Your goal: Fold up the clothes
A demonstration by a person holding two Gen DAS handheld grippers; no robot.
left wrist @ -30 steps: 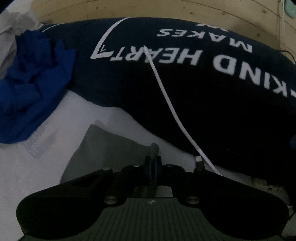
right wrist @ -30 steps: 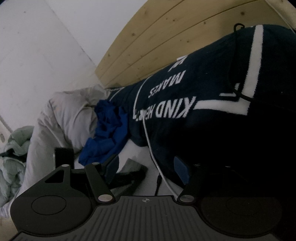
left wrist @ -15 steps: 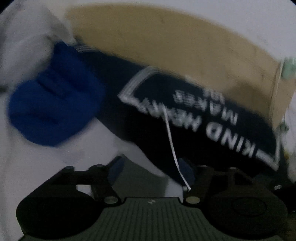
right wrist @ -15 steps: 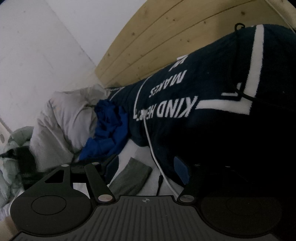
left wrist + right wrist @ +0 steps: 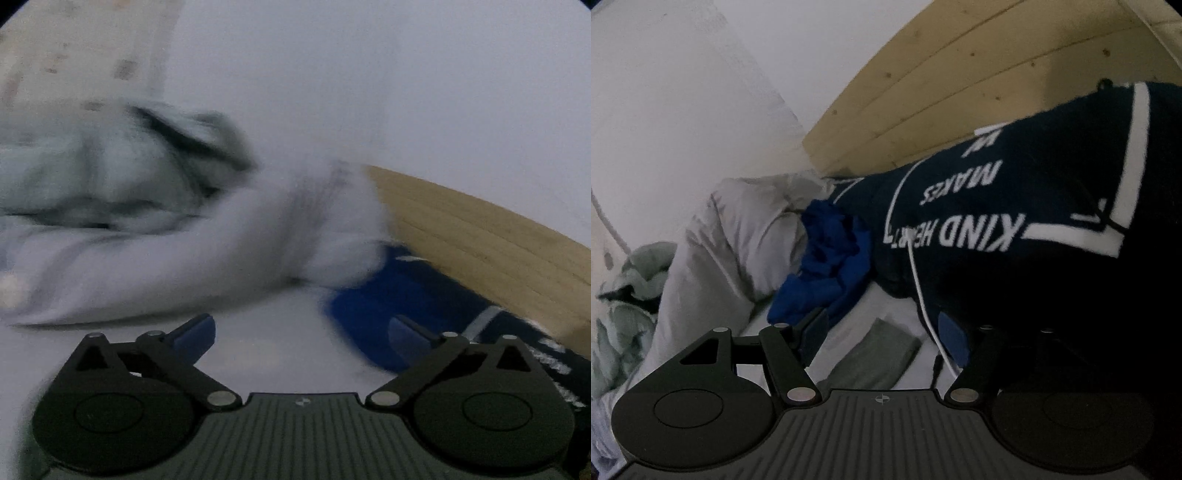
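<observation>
A small folded grey-green cloth lies flat on the white sheet, just beyond my right gripper. That gripper is open; its blue pads stand to either side of the cloth without touching it. A crumpled bright blue garment sits behind the cloth, against a navy blanket with white lettering. My left gripper is raised and its jaws are opening, with nothing between them. Its view is blurred and shows the blue garment at lower right.
A white cable runs down the navy blanket to the sheet beside the right finger. A bunched white duvet and a pale green garment lie to the left. A wooden headboard and a white wall stand behind.
The left gripper let go of the grey cloth, opened wide and swung up and leftward, now facing the duvet. The cloth dropped flat on the sheet. The right gripper stayed still.
</observation>
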